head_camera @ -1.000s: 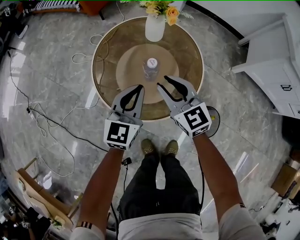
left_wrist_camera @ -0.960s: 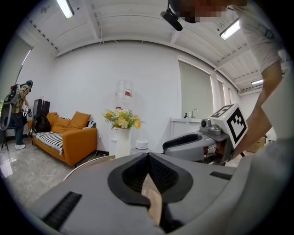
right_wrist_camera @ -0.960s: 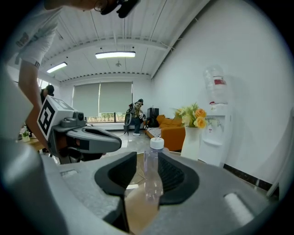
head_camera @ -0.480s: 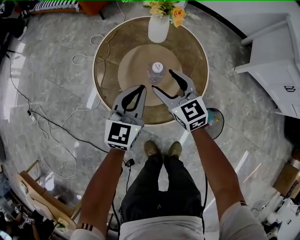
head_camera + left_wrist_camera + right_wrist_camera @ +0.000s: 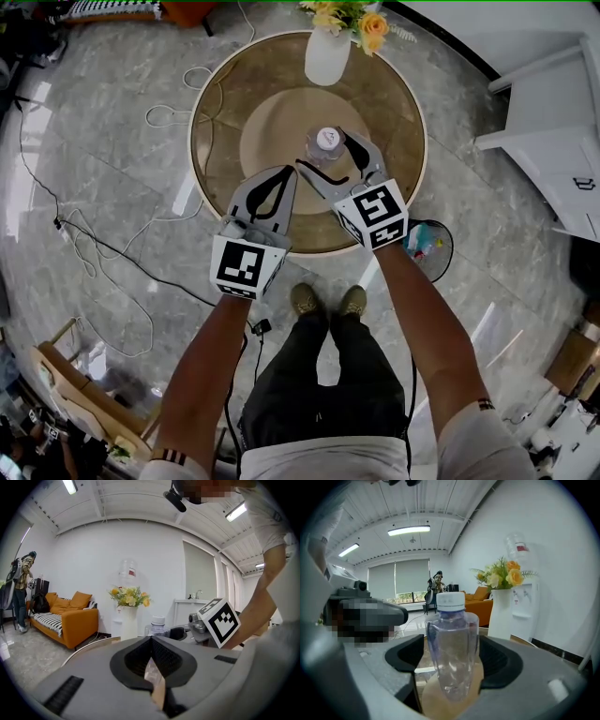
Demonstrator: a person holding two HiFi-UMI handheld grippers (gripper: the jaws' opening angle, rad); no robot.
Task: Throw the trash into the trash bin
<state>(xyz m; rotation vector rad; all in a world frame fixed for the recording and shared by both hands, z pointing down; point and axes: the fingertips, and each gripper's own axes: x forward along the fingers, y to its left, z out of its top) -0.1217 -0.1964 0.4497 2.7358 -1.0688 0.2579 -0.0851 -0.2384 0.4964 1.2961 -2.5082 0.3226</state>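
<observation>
Round bench (image 5: 220, 122), glossy ring around a paler centre disc. It takes up most of the floor ahead.

Trash bin (image 5: 448, 246) on the floor, just off the bench's near right edge and partly hidden under the right forearm. Some coloured litter is already in it. The way from bottle to bin looks short, back over the rim and down.

White vase (image 5: 327, 58) with yellow flowers (image 5: 361, 21) at the far edge, apart from the bottle and behind it. It is not in the way unless the reach overshoots.

Loose cables (image 5: 94, 253) trail over the floor to the left, well away from the bin side.

Bottle (image 5: 327, 141) stands upright on the centre disc. It is clear plastic with a white cap and appears empty. Likely very light, thin-walled and slick — it should dent under a hard squeeze and tip at a nudge. Best hold: mid-body below the shoulder, with moderate pressure.

Right gripper (image 5: 325, 152): the jaws have just been opening and now stand spread wide. The bottle is between them, and the pads do not yet press on it.

Left gripper (image 5: 283, 172): jaws pressed together on nothing. It hangs over the near part of the bench, beside the right gripper and clear of the bottle.
</observation>
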